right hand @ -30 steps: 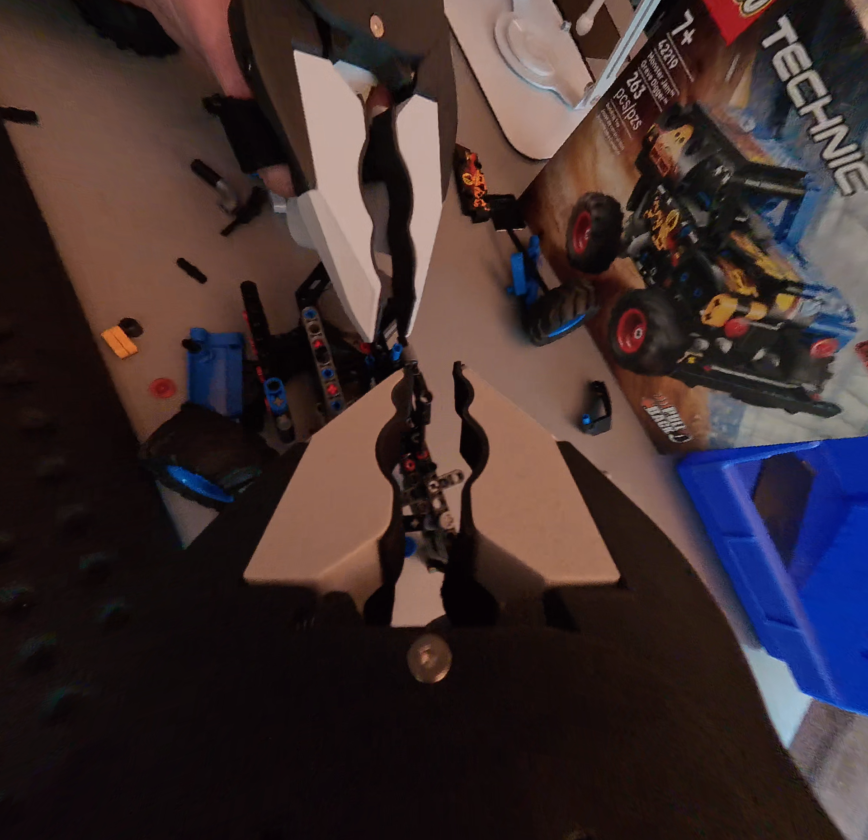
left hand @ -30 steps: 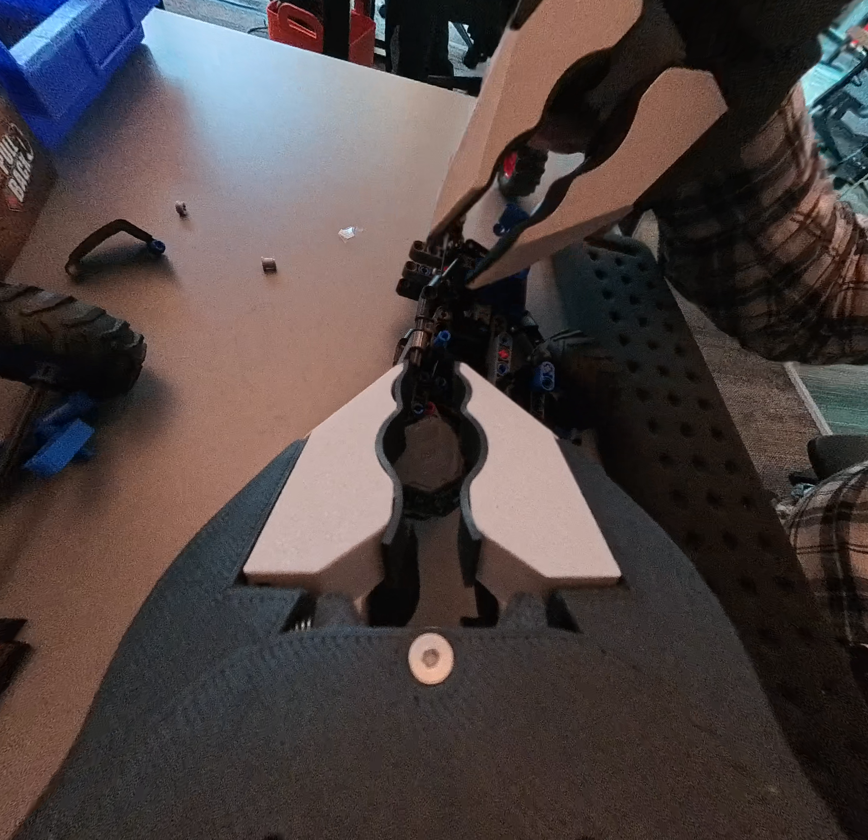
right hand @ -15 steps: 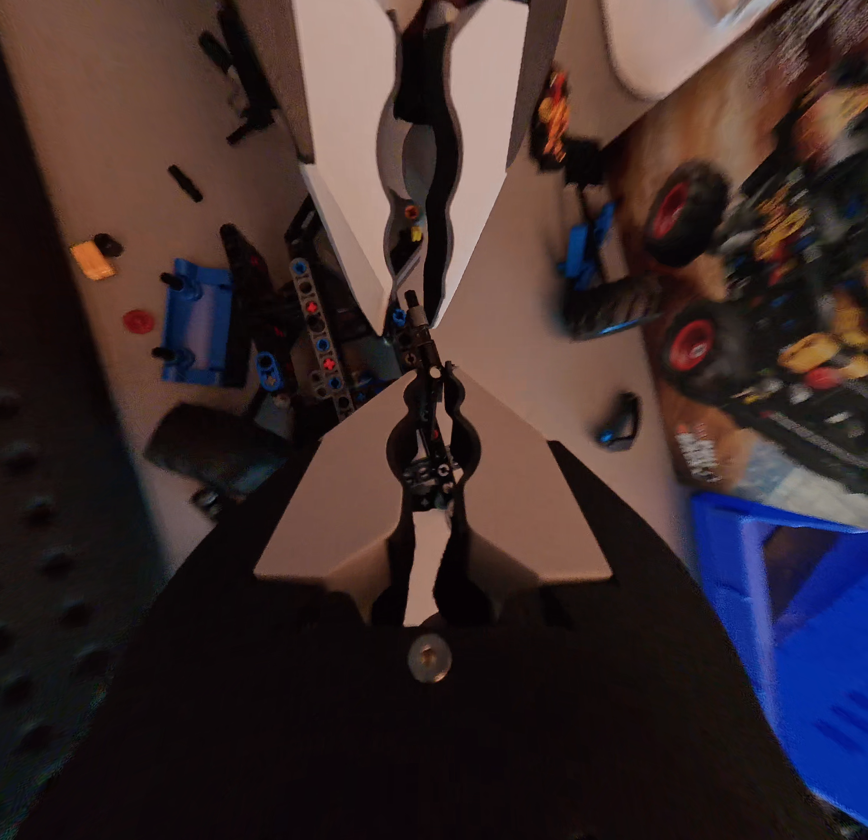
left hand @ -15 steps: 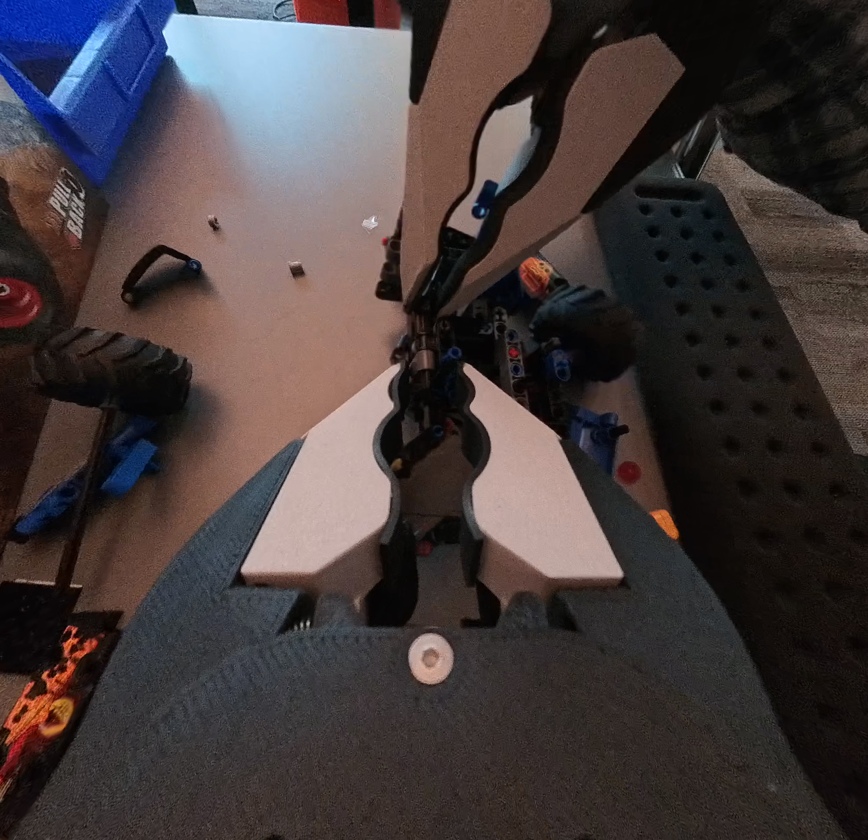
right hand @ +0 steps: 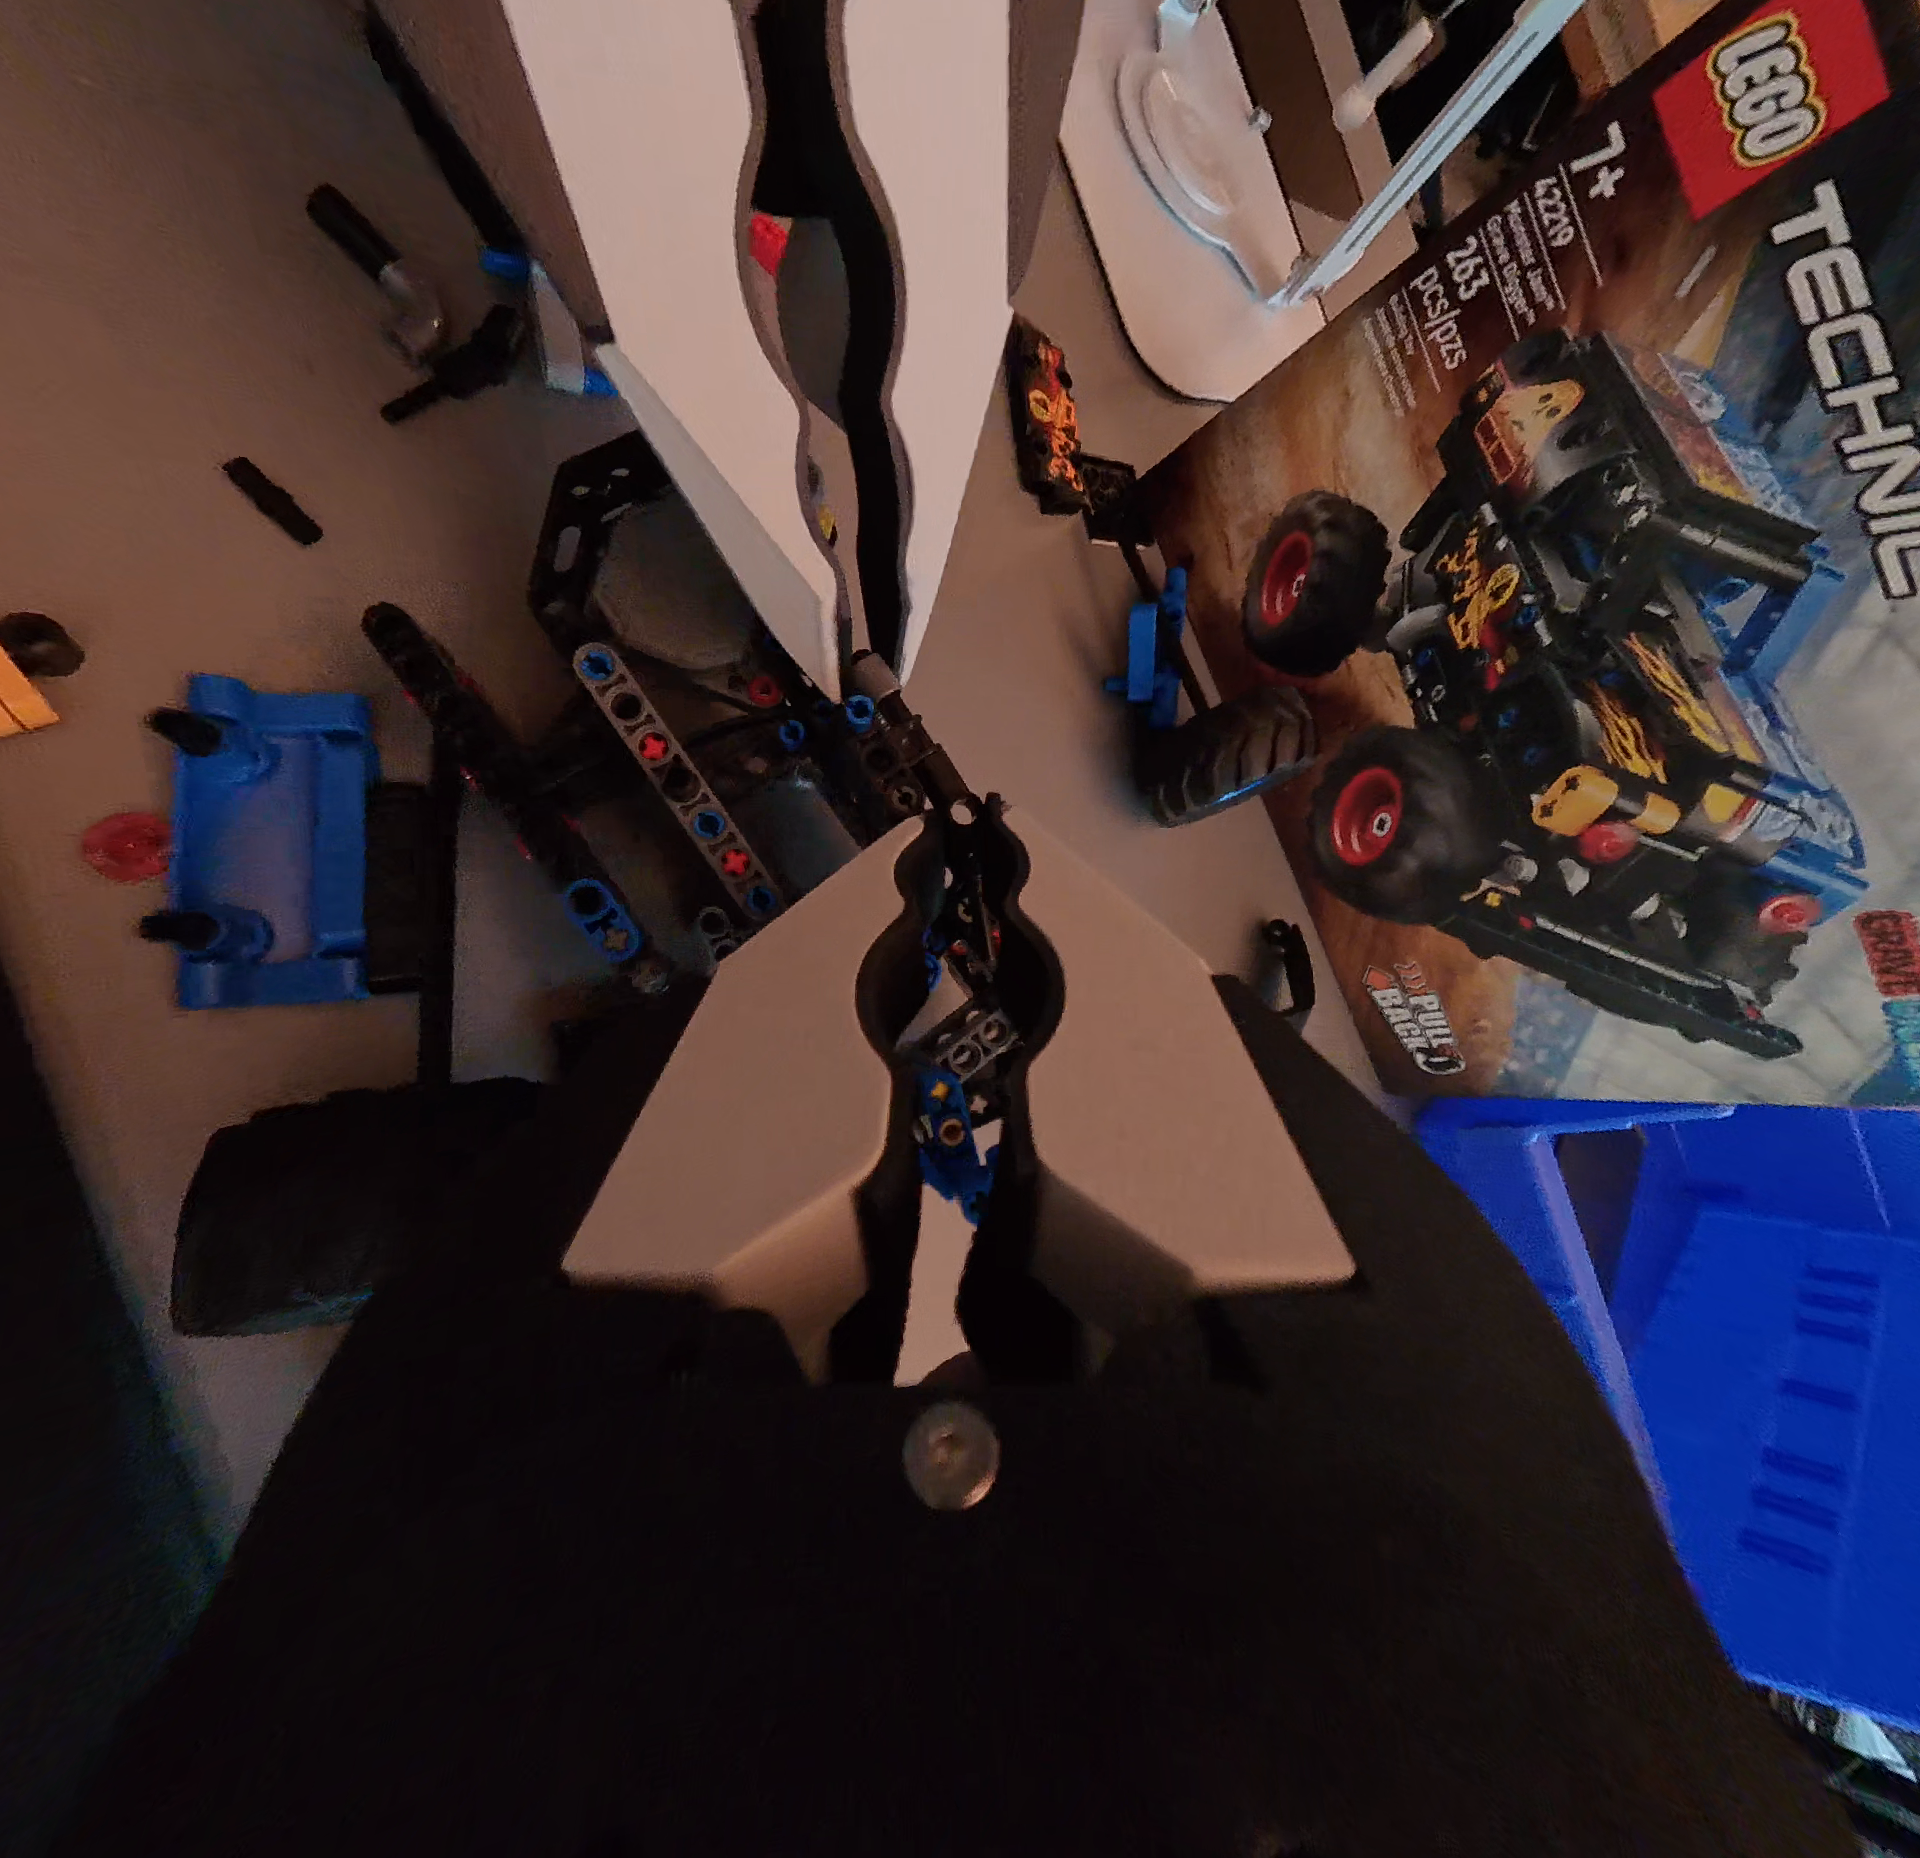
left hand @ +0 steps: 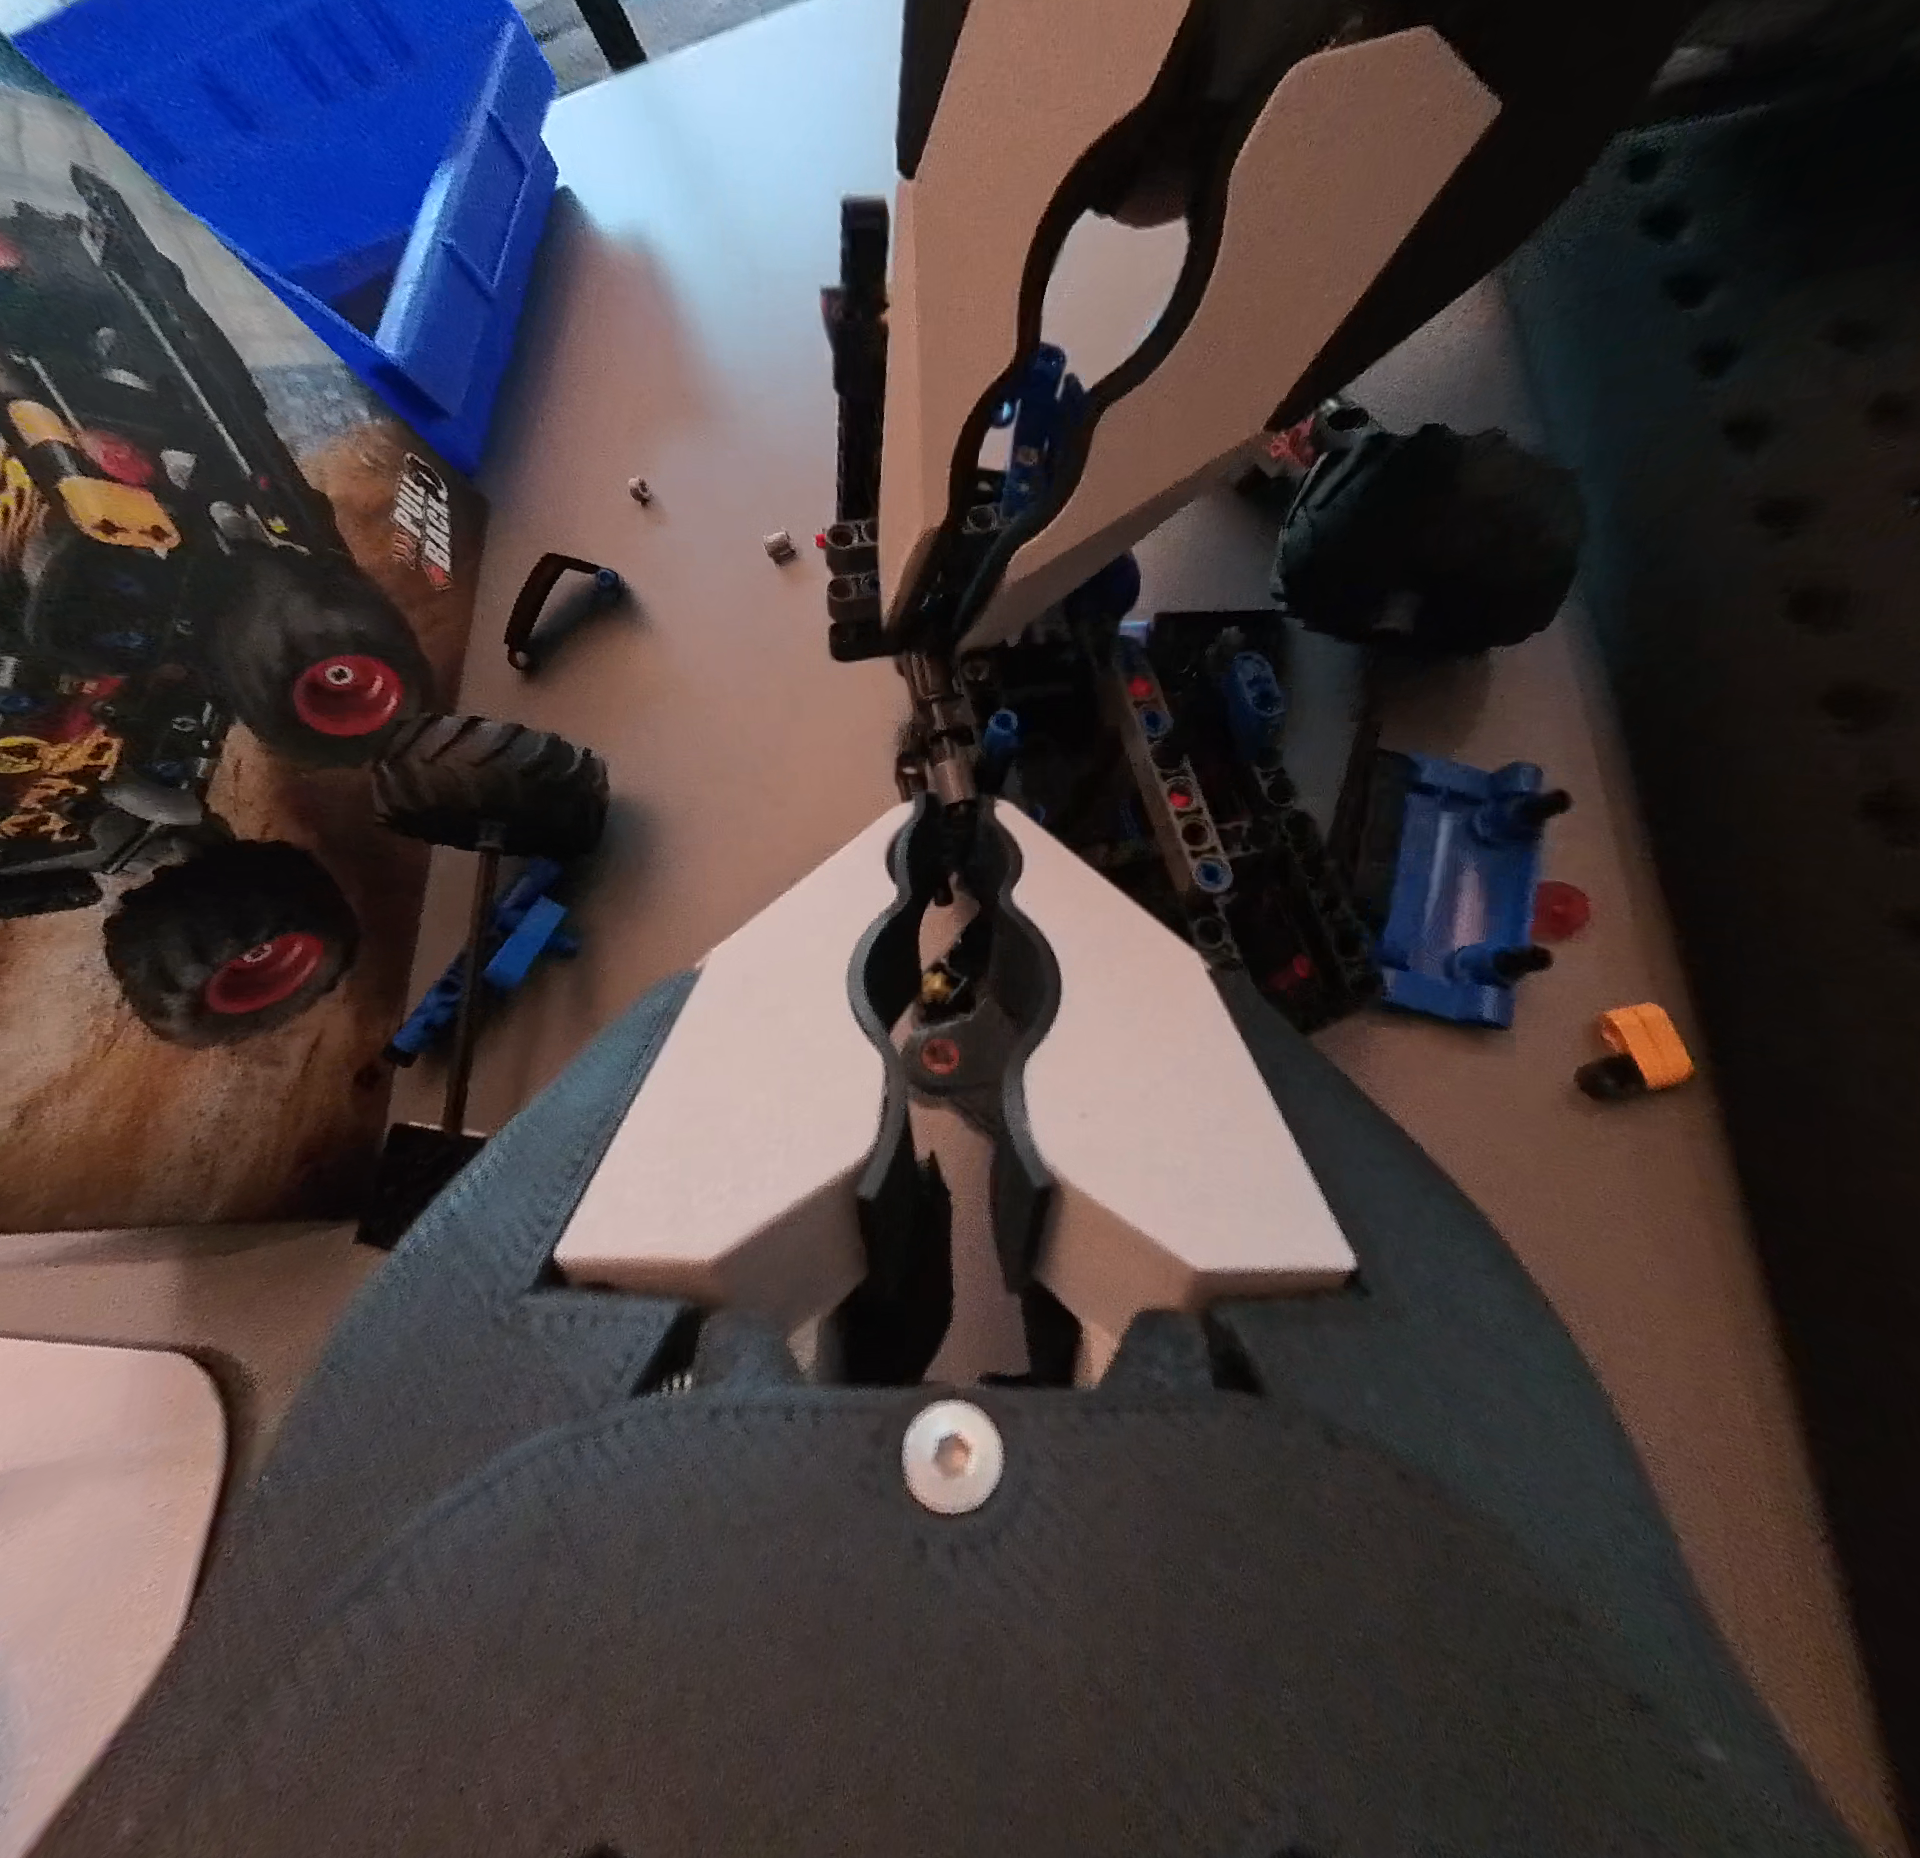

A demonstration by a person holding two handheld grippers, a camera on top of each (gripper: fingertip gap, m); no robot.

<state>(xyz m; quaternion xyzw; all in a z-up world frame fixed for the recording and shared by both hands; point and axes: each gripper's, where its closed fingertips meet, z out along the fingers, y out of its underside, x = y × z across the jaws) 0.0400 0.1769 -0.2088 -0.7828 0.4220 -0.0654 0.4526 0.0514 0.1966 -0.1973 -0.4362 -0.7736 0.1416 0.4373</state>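
Two claws meet tip to tip above the bench (left hand: pixel 717 250). The left claw (left hand: pixel 951 821) is closed narrowly on one end of a thin black toy-brick assembly (left hand: pixel 940 728); the right claw (right hand: pixel 961 832) pinches its other end. Loose brick parts (right hand: pixel 665 759), a black tyre (left hand: pixel 488 800) and a blue bin (left hand: pixel 343 146) lie around below. Steady, aligned grips would likely keep the piece from twisting.

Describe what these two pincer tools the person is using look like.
Each has two pale, wedge-shaped fingers with wavy black inner pads. The left gripper sits in a ribbed dark grey printed body with a silver screw; the right gripper has a black body with the same screw.
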